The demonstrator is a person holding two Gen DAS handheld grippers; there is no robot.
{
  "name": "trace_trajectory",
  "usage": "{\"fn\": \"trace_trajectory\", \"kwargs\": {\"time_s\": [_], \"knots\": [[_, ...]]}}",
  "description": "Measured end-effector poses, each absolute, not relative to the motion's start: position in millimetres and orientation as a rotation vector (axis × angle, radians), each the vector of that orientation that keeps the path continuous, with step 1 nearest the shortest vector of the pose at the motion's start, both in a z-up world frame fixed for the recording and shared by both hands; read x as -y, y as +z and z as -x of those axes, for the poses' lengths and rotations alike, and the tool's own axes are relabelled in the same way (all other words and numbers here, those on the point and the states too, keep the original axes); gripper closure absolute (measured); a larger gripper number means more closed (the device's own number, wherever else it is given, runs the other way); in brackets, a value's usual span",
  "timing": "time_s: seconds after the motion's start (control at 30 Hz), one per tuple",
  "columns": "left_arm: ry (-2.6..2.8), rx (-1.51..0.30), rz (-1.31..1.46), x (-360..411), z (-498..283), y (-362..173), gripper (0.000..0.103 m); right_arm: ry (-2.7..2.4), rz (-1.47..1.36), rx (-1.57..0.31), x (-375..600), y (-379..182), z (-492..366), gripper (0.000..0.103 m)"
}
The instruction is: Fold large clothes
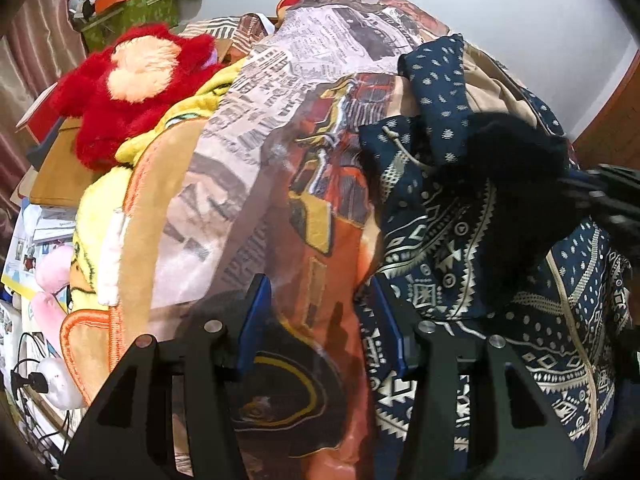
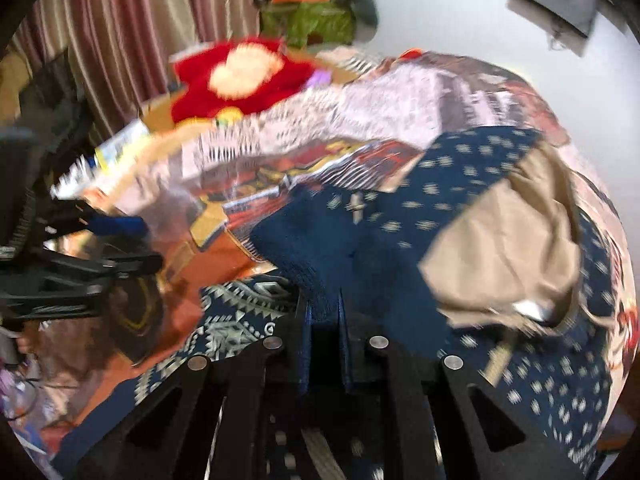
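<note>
Left hand-held gripper [image 1: 320,320]: held low, level, blue pads spread wide, empty, over a smooth printed blanket [image 1: 280,140]. Right hand-held gripper [image 2: 324,320]: angled forward, pads pinched nearly together on a ribbed navy edge of the patterned knit hoodie [image 2: 420,200], tan lining showing, heaped on the blanket. Beyond: fluffy red plush [image 1: 132,88].

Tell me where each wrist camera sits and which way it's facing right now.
Left wrist: rides the left gripper, fingers spread, looking over the newspaper-and-car-print blanket towards the navy patterned hooded garment.
Right wrist: rides the right gripper, fingers nearly together on the garment's navy fabric; the left gripper shows at left edge.
Shared: garment, blanket, red plush toy.
</note>
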State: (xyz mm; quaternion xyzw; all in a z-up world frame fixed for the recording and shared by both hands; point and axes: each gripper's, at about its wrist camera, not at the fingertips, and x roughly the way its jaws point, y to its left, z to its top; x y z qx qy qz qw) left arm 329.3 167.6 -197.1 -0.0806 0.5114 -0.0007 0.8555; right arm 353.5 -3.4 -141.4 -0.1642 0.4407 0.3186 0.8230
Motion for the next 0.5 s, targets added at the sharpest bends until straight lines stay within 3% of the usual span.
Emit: {"fn": "trace_trajectory", "kwargs": {"time_s": [0.5], "knots": [[-0.004, -1.147, 0.109, -115.9, -366.1, -229.6, 0.052, 0.504, 0.131, -0.901, 151.9, -99.3, -335.7, 0.094]]}}
